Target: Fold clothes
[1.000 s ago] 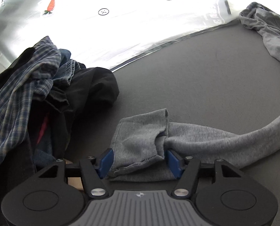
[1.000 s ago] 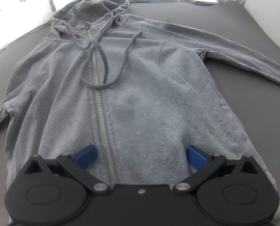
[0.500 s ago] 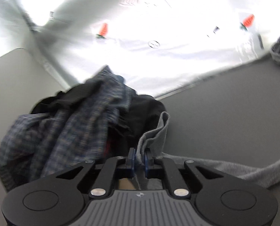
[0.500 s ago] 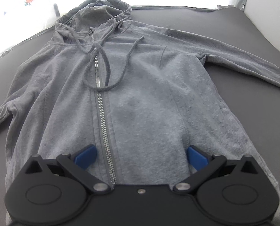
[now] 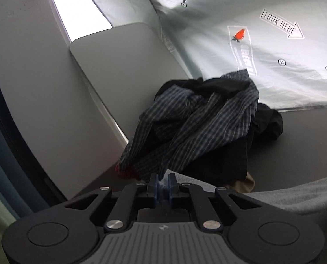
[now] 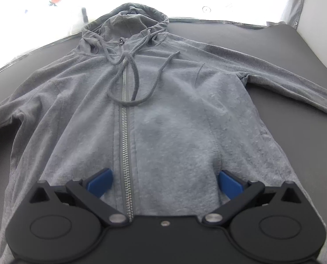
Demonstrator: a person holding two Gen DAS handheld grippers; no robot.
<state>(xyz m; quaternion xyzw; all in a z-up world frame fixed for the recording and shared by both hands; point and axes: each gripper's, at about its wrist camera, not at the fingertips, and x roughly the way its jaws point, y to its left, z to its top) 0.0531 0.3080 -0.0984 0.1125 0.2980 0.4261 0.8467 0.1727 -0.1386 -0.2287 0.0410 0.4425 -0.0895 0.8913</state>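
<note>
Across the dark grey tabletop (image 6: pixel 295 44) a grey zip-front hooded sweatshirt (image 6: pixel 174 121) lies face up, hood far, drawcords looped over its metal zipper (image 6: pixel 124 132). Over its lower front the right gripper (image 6: pixel 164 182) hangs with its blue pads spread wide, holding nothing. Off to the side, the left gripper (image 5: pixel 162 183) has just closed and pinches the grey sleeve (image 5: pixel 295 195) of that sweatshirt. Directly beyond its fingertips sits a heap of dark plaid and black clothes (image 5: pixel 196 127), backed by a white printed sheet (image 5: pixel 273 44).
</note>
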